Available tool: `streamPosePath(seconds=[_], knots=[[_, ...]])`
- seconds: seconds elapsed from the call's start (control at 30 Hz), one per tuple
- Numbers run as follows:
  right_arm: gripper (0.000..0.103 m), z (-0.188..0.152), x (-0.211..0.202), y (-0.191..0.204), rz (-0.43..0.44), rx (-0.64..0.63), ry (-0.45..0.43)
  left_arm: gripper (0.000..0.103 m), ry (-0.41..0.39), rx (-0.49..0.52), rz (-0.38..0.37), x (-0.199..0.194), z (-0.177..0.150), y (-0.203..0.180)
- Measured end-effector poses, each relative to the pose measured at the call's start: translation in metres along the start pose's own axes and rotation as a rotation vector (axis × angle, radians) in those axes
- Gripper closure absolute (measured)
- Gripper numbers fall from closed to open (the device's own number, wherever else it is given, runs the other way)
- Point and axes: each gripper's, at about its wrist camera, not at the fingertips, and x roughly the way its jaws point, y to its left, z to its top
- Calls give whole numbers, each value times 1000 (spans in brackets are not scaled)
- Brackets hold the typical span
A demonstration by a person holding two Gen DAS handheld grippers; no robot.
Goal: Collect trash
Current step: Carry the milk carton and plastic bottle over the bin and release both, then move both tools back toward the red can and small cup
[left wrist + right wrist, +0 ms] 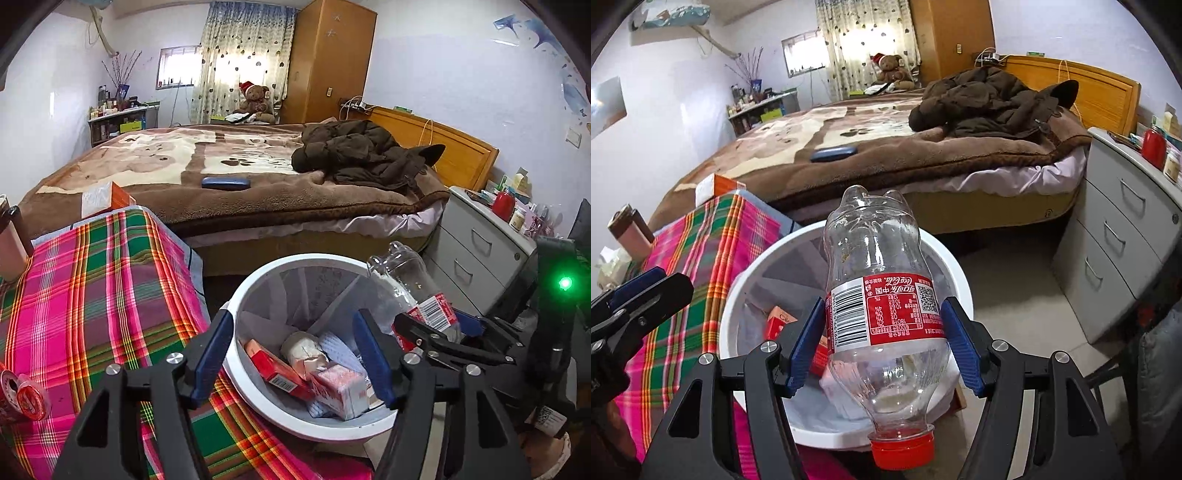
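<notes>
Black-armed, blue-padded, the right claw (882, 345) is clenched on the clear plastic cola bottle (879, 295) at its red label, one pad on each side. This bottle hangs just above the white round plastic bin (955, 273), over the side of the bin nearest the camera, and it is not yet inside. Its long axis runs almost along the pointing line of the claw: the red screw cap (902, 448) points back and down toward the camera, and the lobed bottom points away and up, toward the bed beyond the bin. The left claw (295, 354) is released, with nothing between its blue pads, and it hovers over the same bin from the side of the pink and green checked cloth (96, 280) that covers the surface to the left of the bin. Inside the bin already lie a red carton (275, 369), a crumpled beige wrapper (303, 350) and a pale pink carton (341, 387), so I judge that a good part of the collecting is done. What is left, as far as I can see, is to let the bottle fall in, and perhaps to take the small red and white cup (27, 400) on the cloth, well left of the bin.
</notes>
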Motion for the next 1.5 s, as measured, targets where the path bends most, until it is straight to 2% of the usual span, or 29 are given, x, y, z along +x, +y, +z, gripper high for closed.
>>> streamPosePath(seconds=[0.17,0.77,1.17,1.5], knots=[[30,0,-5,2,11,-3,-17,29,-11,-10,10,-6,0,5],[30,1,-28,32,53,-48,-82,29,-73,-71,70,-49,-11,41],[30,-4,-42,60,128,-76,-134,28,-114,-106,125,-85,-25,70],[30,-14,-40,94,214,-130,-123,26,-131,-167,211,-115,-45,116]])
